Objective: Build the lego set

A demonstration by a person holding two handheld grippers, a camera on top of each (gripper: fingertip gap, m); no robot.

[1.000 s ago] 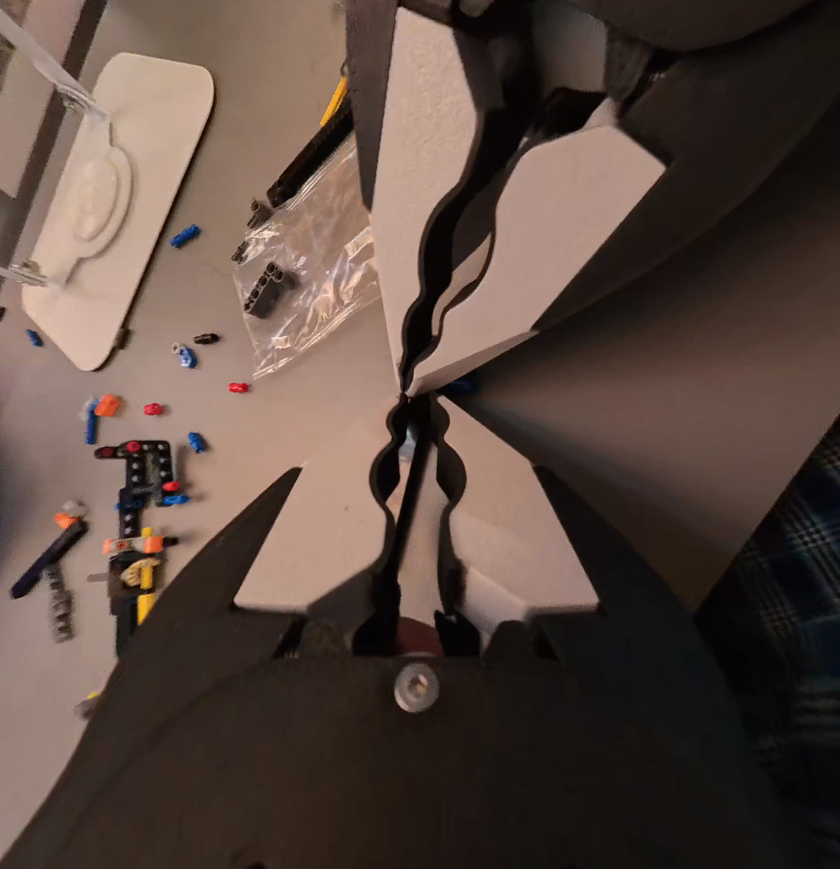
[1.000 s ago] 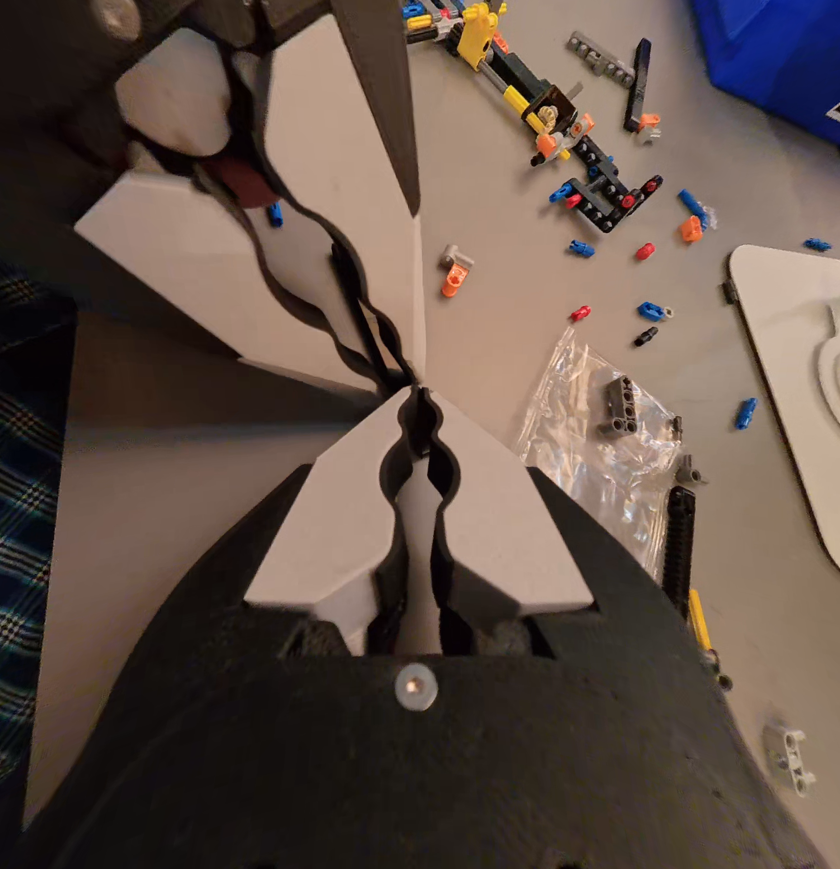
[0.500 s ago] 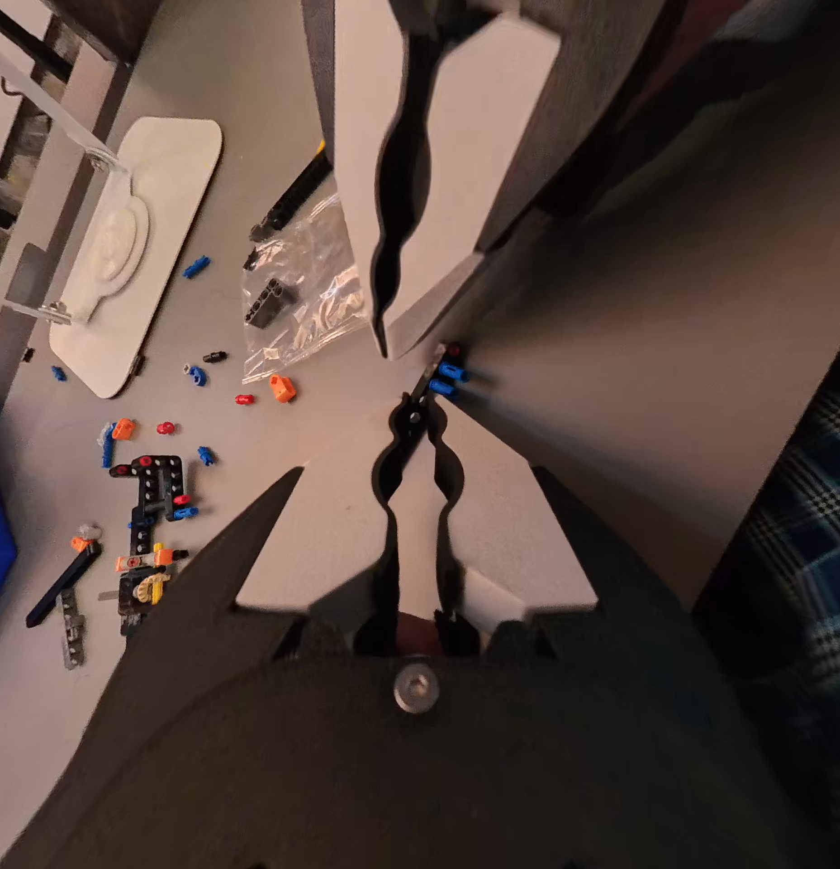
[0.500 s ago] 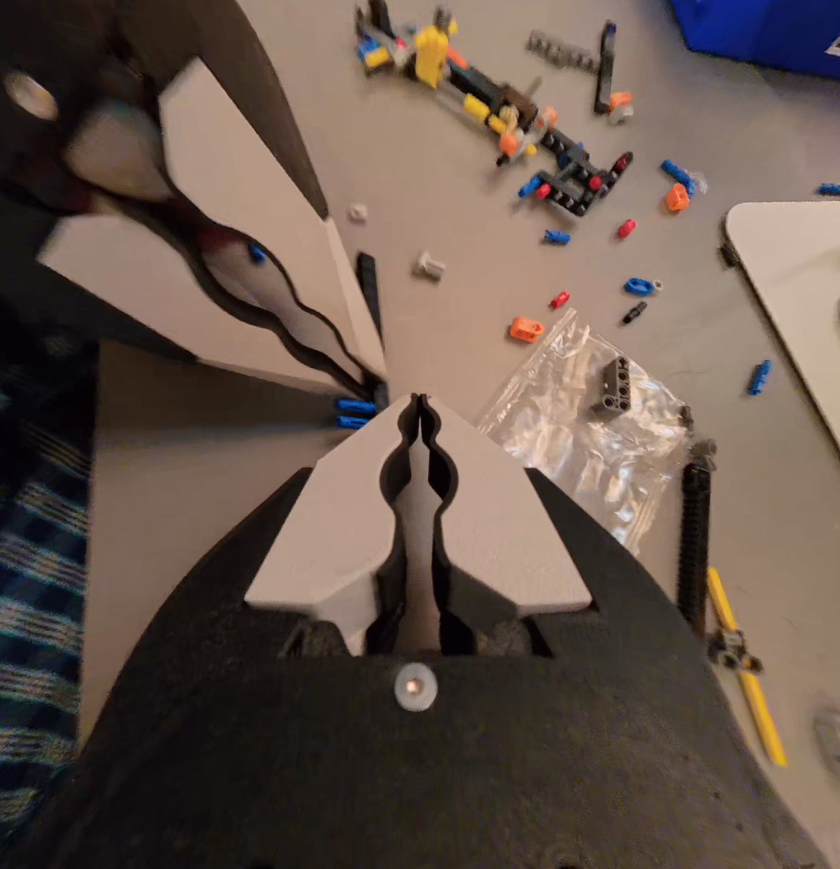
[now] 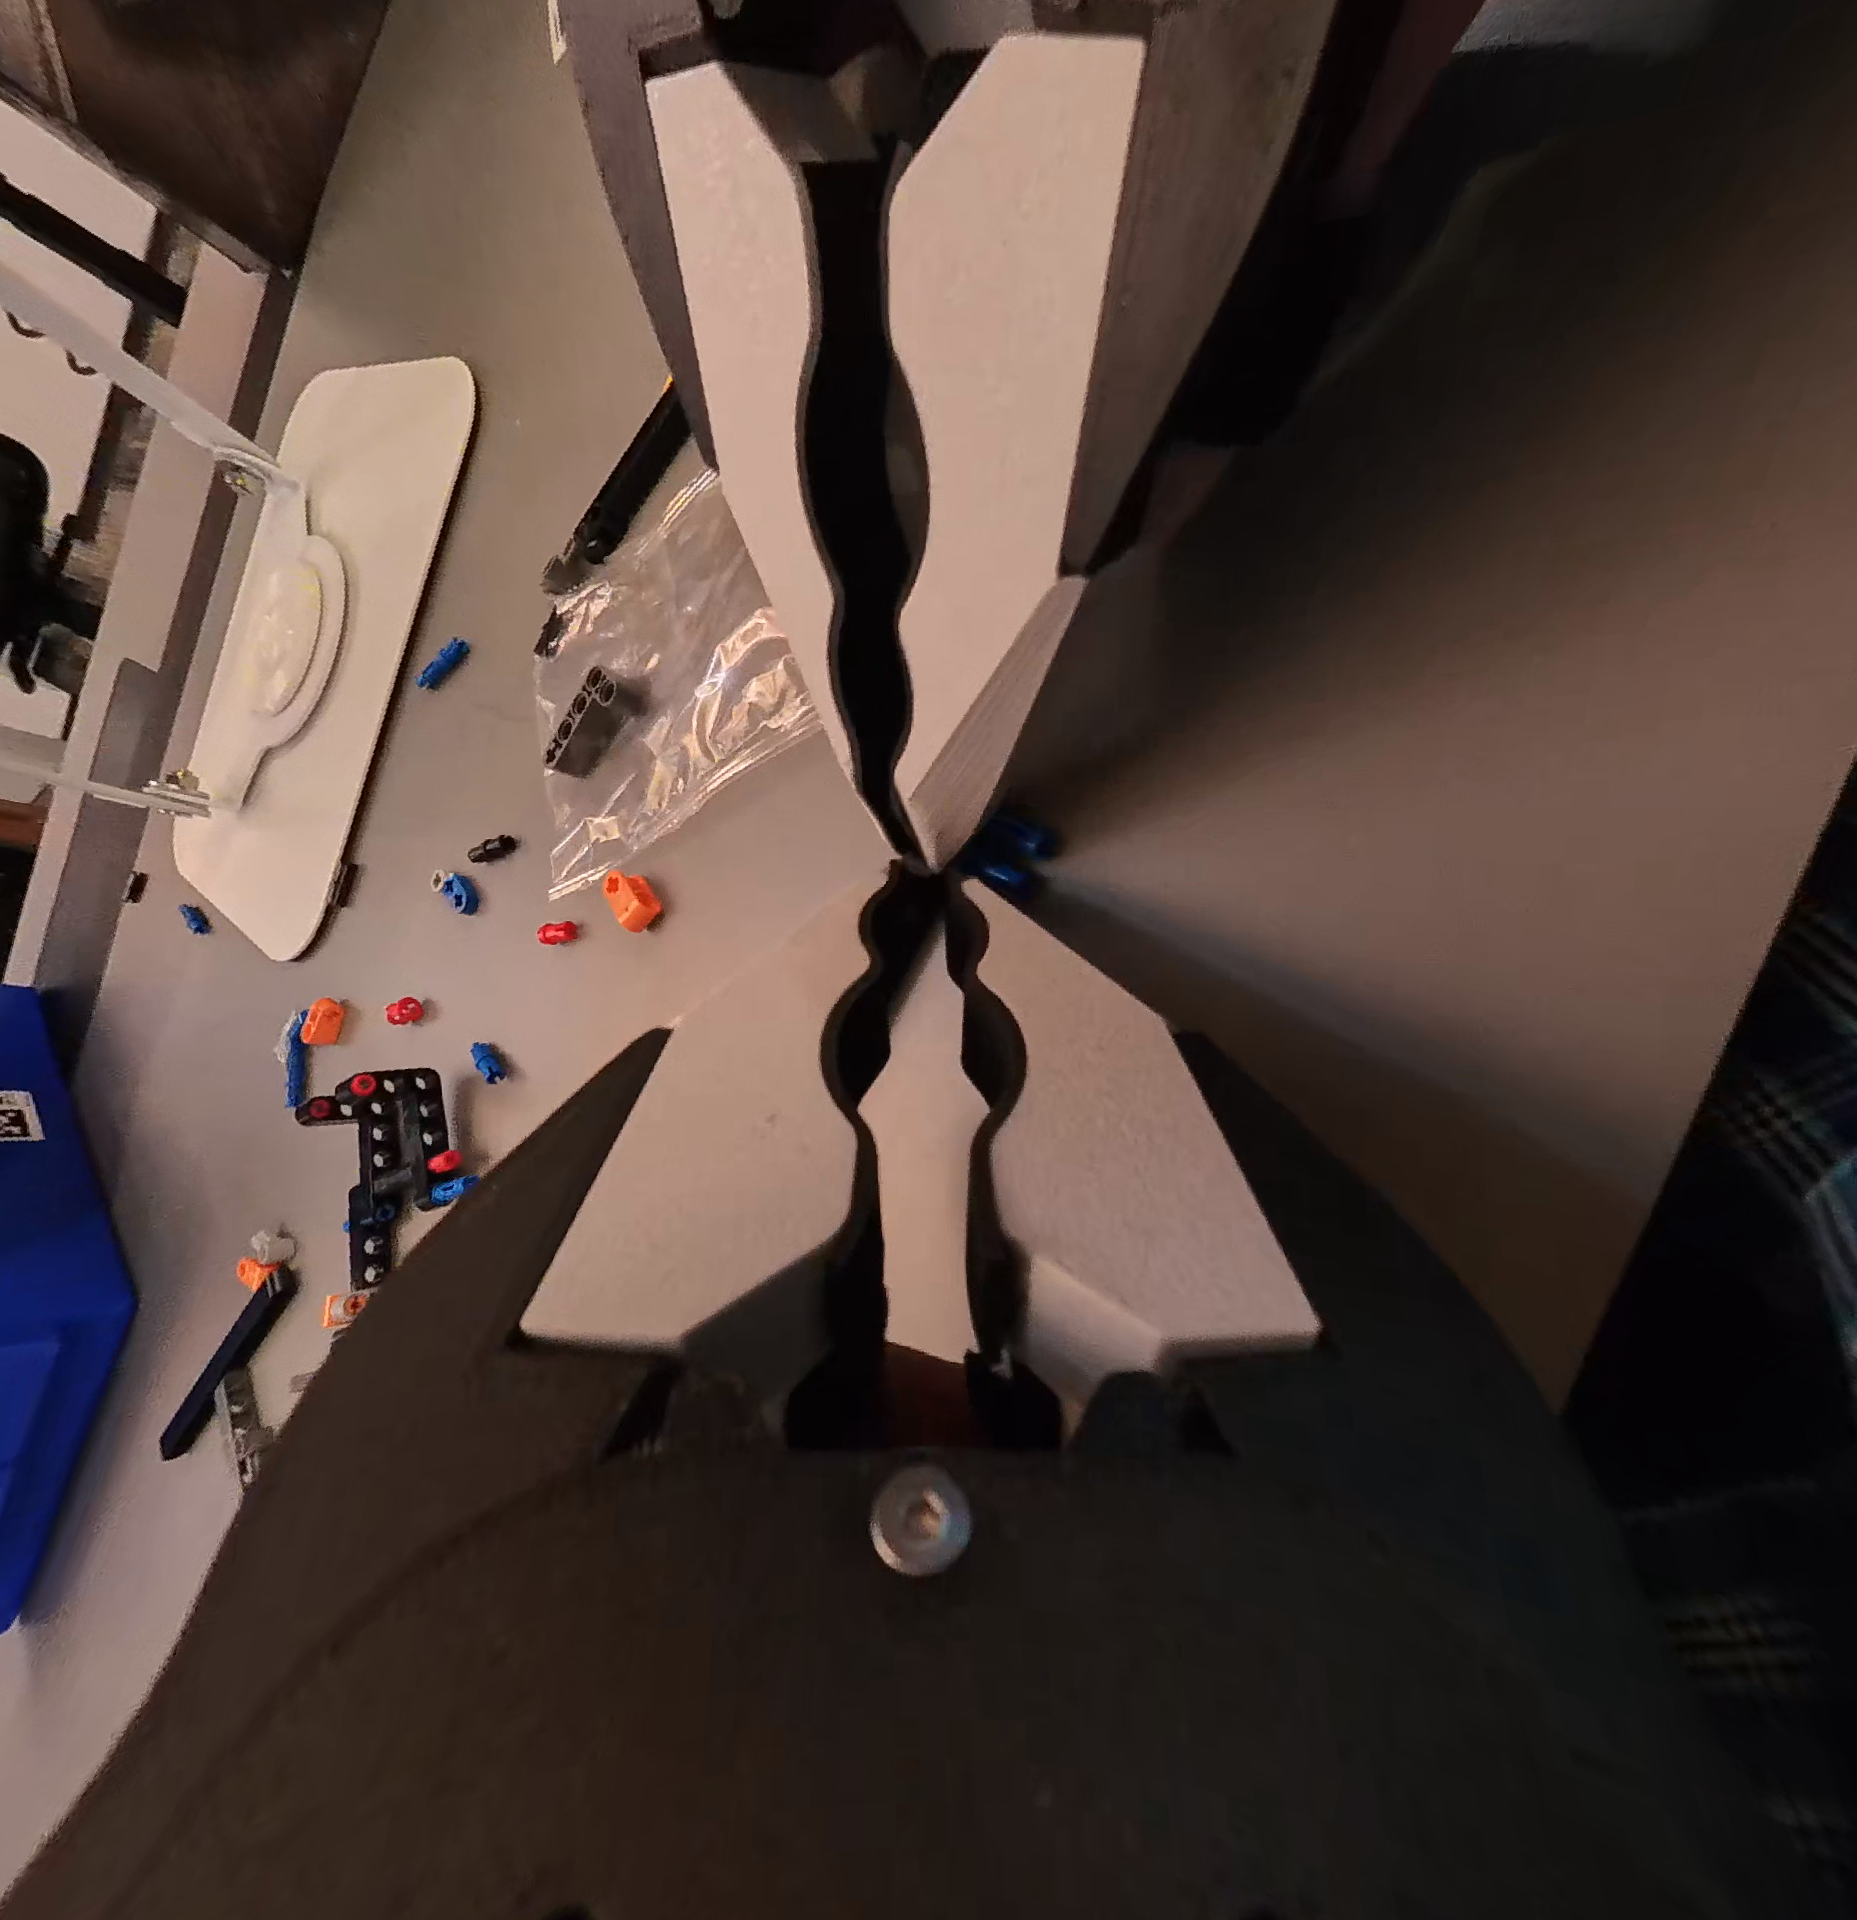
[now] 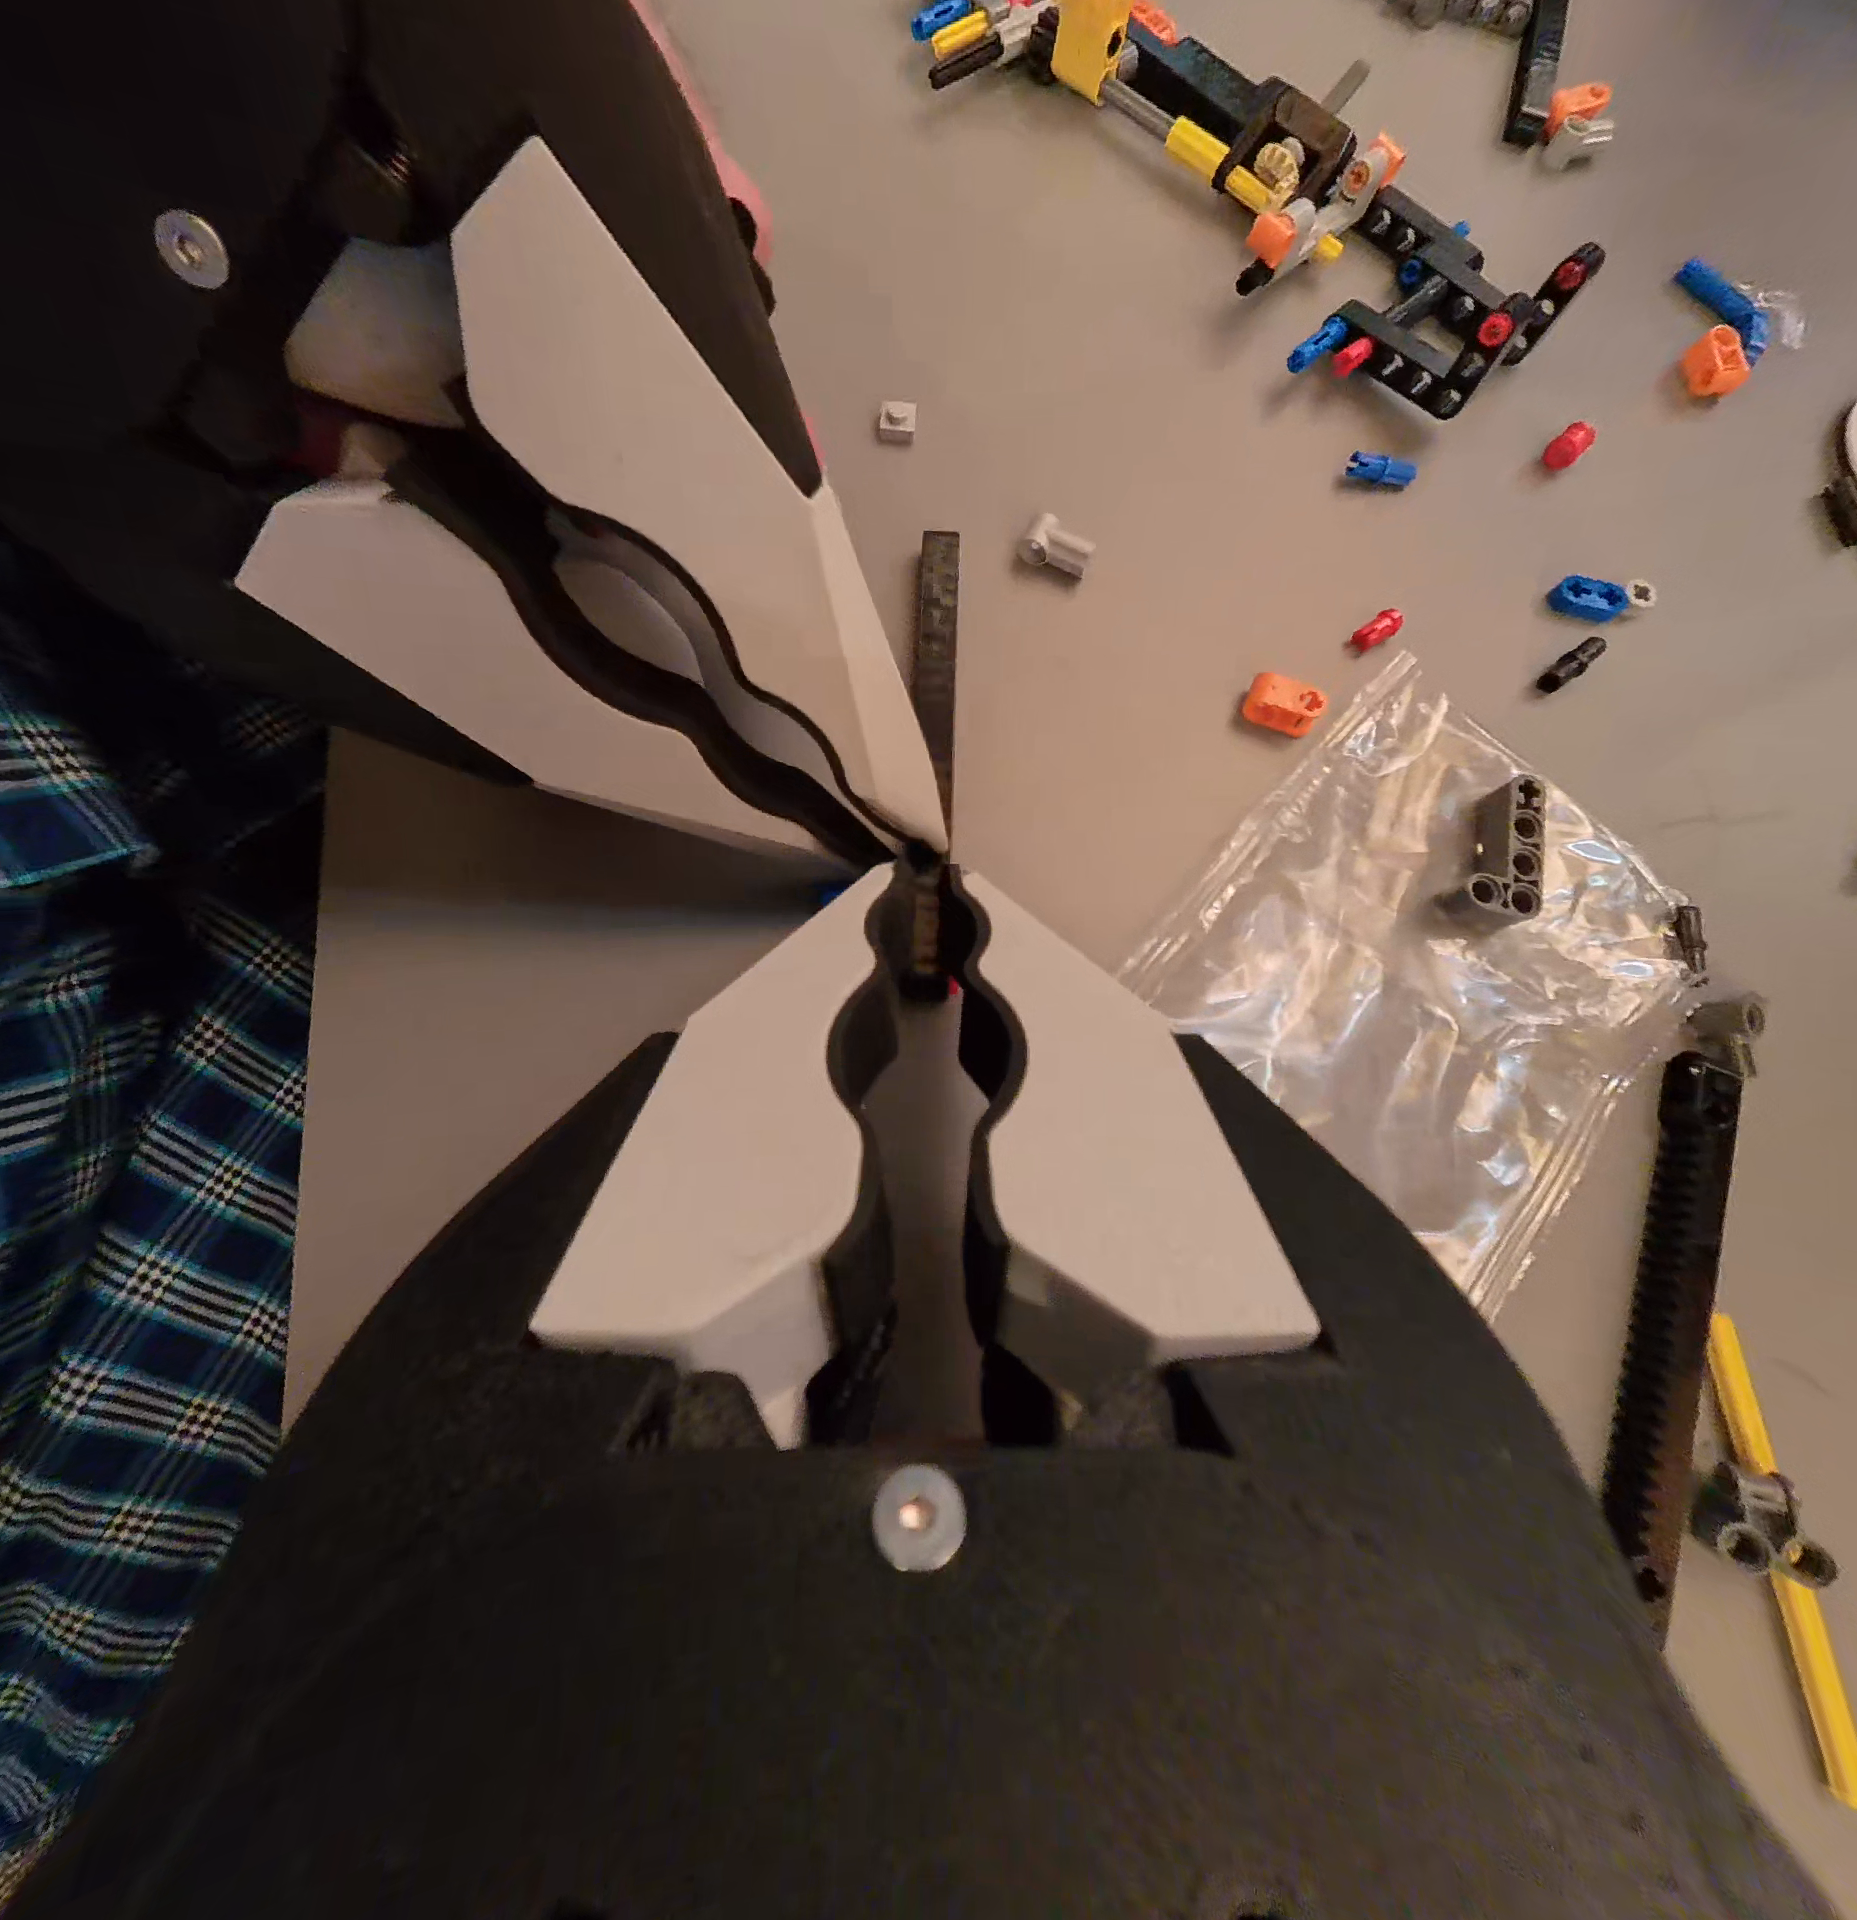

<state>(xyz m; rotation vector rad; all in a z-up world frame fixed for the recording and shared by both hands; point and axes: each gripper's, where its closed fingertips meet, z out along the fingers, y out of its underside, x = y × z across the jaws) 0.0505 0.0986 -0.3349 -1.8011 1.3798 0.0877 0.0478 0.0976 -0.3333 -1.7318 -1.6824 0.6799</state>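
Grey matte tabletop (image 6: pixel 1111 312), warm dim light, long shadows fanning toward its near edge. My plaid sleeve or shirt (image 6: pixel 124 1091) shows past that edge.

My left hand-held gripper (image 5: pixel 919 894) and right hand-held gripper (image 6: pixel 929 894) meet tip to tip above the tabletop. Both are pinched on the same black lego beam (image 6: pixel 937 665), a thin studded strip: in the right wrist view it runs from between my right fingers up past the left one's tips. Left fingers are together at the tip, clamped on the beam's end; right fingers are closed on it too, the wavy pads nearly meeting. Blue pins (image 5: pixel 1007 847) stick out of the beam just beside the meeting point, seen from the left wrist.

Loose parts well apart on the tabletop:
- clear plastic bag (image 6: pixel 1423 997) with a dark grey block (image 6: pixel 1506 852) lying on it
- orange connector (image 6: pixel 1282 703) just beside the bag
- partly built black-and-yellow assembly (image 6: pixel 1308 177) at the far side
- black toothed rack (image 6: pixel 1682 1299) and yellow axle (image 6: pixel 1776 1538) side by side to my right
- small red, blue and grey pins scattered between.

Far left: a white board (image 5: pixel 384 582) carrying a clear stand, and a blue bin (image 5: pixel 30 1351) at the edge. Beyond the tabletop, dark furniture, blurred.
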